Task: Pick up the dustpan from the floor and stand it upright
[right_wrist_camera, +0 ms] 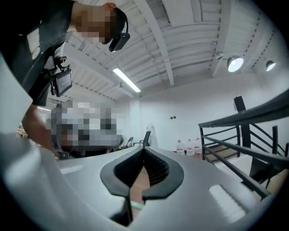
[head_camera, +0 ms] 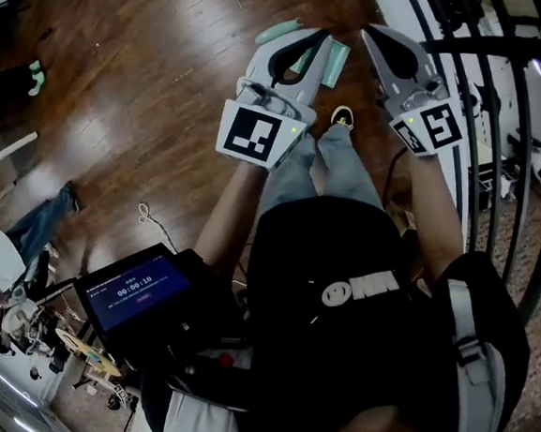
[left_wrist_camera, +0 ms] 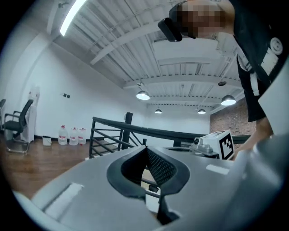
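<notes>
Left claw (left_wrist_camera: pixel 145 149) and right claw (right_wrist_camera: pixel 144 151) — both closed, gripping nothing.

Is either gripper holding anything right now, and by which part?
Nothing is held. The left gripper and the right gripper both have their jaws together, with nothing between them.

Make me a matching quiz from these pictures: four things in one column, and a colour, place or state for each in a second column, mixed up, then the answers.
Column one:
1. screen
2. water bottles
3. railing
4. right tool

Column two:
A. jaws together
B. black bars
C. glowing blue
D. lined up along the white wall

Pairs: 1-C, 2-D, 3-B, 4-A.
</notes>
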`<state>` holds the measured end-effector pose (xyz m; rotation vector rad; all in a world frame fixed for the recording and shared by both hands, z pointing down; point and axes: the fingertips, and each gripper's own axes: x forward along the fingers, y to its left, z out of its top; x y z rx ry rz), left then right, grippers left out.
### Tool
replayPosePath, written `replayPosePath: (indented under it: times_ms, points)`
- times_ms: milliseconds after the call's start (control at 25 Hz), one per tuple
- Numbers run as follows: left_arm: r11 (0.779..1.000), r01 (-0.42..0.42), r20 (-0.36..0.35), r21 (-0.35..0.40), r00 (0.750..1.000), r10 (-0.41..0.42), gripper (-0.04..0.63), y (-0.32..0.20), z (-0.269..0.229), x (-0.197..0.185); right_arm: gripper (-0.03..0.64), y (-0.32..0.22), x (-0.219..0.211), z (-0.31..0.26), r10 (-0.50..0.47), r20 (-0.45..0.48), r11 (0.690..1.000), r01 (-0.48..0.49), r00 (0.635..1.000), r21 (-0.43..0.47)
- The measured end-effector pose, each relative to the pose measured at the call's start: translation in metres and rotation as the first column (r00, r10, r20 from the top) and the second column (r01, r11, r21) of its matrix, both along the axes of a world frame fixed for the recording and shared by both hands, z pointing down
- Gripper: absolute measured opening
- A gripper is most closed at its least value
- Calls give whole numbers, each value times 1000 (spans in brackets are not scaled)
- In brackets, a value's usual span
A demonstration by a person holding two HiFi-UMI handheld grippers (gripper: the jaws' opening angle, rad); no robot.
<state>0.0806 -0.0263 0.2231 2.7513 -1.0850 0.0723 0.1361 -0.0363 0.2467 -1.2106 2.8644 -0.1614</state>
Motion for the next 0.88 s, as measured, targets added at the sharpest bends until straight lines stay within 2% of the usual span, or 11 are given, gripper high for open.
replayPosePath:
  times_ms: [120,240,600,880]
  points:
    - [998,44,-25,51,999,-42,14,-16,14,7,5,-12,3,5,-24,32,998,22,999,55]
    - [991,66,3,115,998,-67,14,-18,13,2,3,-15,-9,10,-82,63,995,78,995,62]
    - [978,179,-24,104,984,-177,14,-30,24,-22,2,-22,-26,31,-149,41,989,148,988,19]
    - [981,169,-14,99,986,-168,14,-30,25,-20,2,-21,-26,26,-154,31,988,153,988,29]
